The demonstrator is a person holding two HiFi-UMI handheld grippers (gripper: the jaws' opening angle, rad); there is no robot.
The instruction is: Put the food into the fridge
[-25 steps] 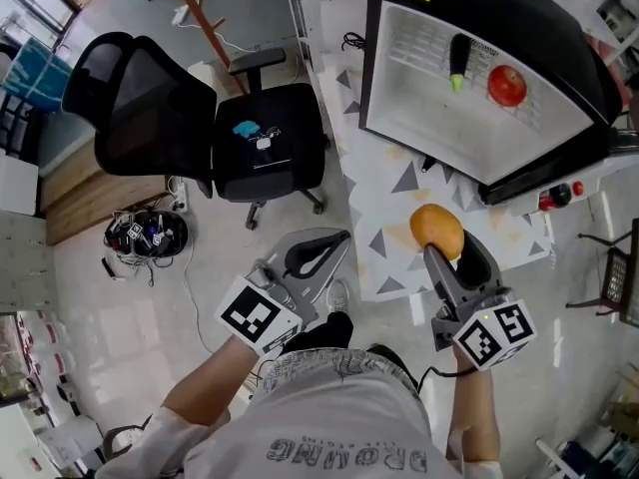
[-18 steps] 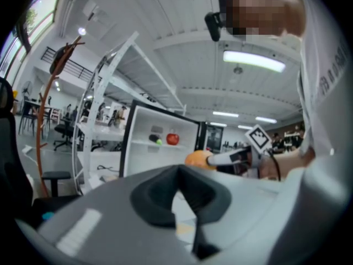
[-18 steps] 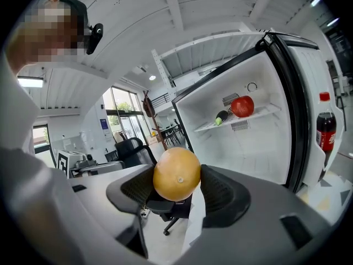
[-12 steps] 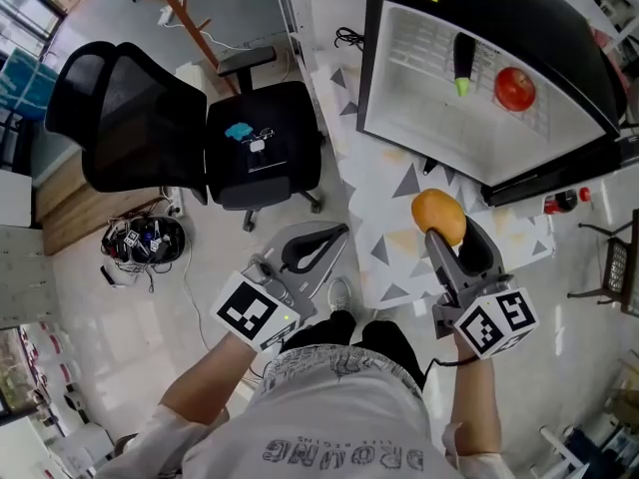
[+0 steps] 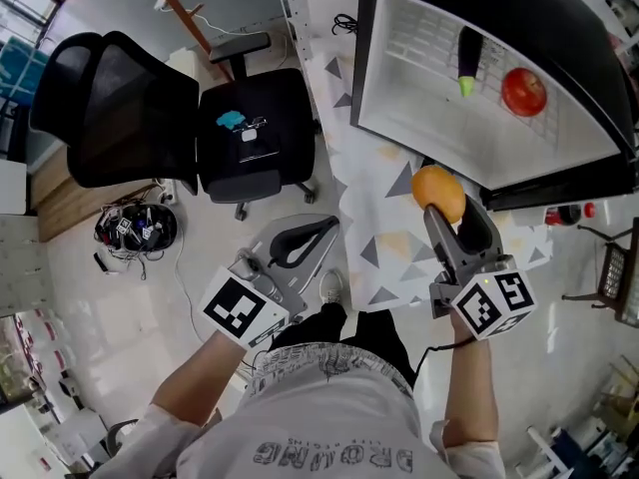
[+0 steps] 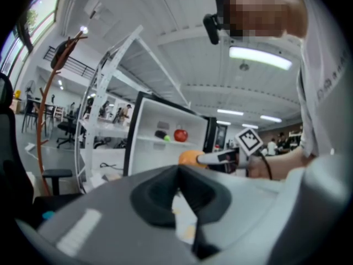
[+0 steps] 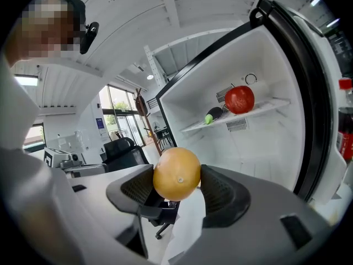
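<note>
1. Floor: pale glossy floor [image 5: 90, 297]; tangle of dark cables [image 5: 135, 230] lying on it.
2. Furniture: black mesh-backed office chair [image 5: 150, 118] on castors; white metal shelving rack [image 6: 91, 120]; brown wooden coat stand [image 6: 65, 48].
3. Lighting: white ceiling strip light [image 6: 259, 58], lit.

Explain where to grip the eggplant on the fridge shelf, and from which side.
Grip the eggplant across its dark middle, coming in through the open fridge front. It lies on the shelf, green end toward the opening, so the jaws would close on its long sides, probably clear of the red fruit.
</note>
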